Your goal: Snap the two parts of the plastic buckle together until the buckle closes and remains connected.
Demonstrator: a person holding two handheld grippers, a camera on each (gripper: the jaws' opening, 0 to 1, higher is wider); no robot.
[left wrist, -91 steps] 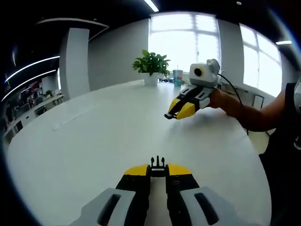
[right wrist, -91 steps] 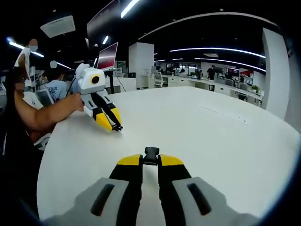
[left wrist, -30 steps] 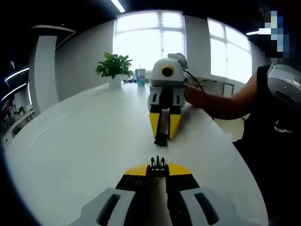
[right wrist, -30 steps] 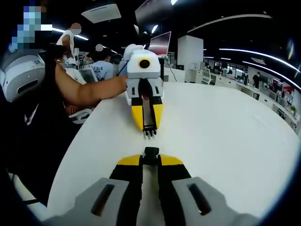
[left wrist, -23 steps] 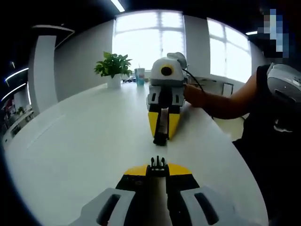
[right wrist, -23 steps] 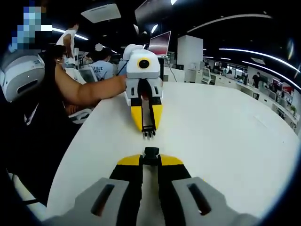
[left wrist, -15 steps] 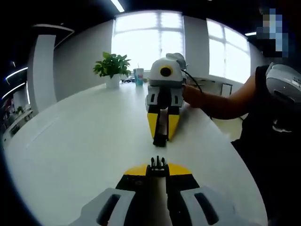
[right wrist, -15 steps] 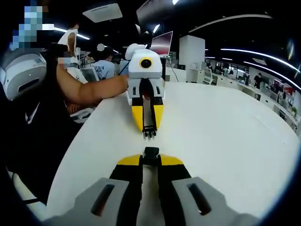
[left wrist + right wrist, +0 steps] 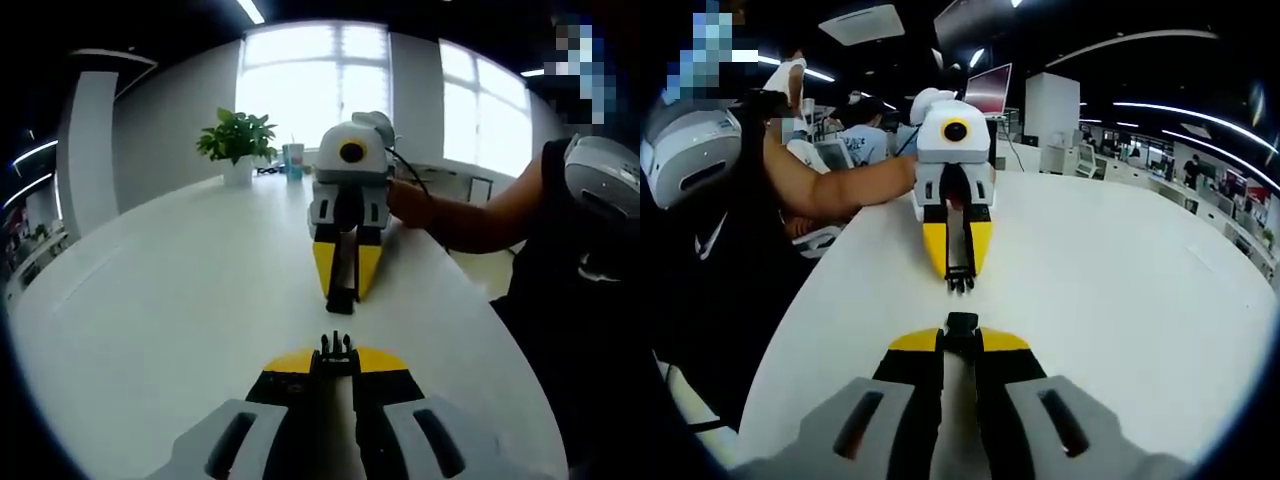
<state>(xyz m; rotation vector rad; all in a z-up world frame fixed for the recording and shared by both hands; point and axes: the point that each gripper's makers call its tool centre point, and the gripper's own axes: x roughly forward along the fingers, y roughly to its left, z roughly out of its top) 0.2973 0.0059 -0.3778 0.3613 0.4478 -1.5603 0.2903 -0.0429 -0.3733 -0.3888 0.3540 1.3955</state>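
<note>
My left gripper (image 9: 336, 360) is shut on the black pronged buckle part (image 9: 336, 346), whose prongs point forward past the yellow tips. Straight ahead, the right gripper (image 9: 341, 290) faces me over the white table (image 9: 170, 290), shut on the black socket part (image 9: 340, 297). In the right gripper view, my right gripper (image 9: 960, 342) holds that socket part (image 9: 961, 322) at its tips. The left gripper (image 9: 959, 272) points back at it with the pronged part (image 9: 959, 283). The two parts are lined up nose to nose, a short gap apart.
A potted plant (image 9: 237, 140) and a cup (image 9: 293, 160) stand at the table's far end by the windows. The person's arm (image 9: 470, 215) reaches in from the right. In the right gripper view a monitor (image 9: 987, 90) and seated people (image 9: 855, 138) are behind the table.
Since three seconds ago both grippers have swung round to face each other in line. Over the last second they have stayed almost still, with the gap much the same.
</note>
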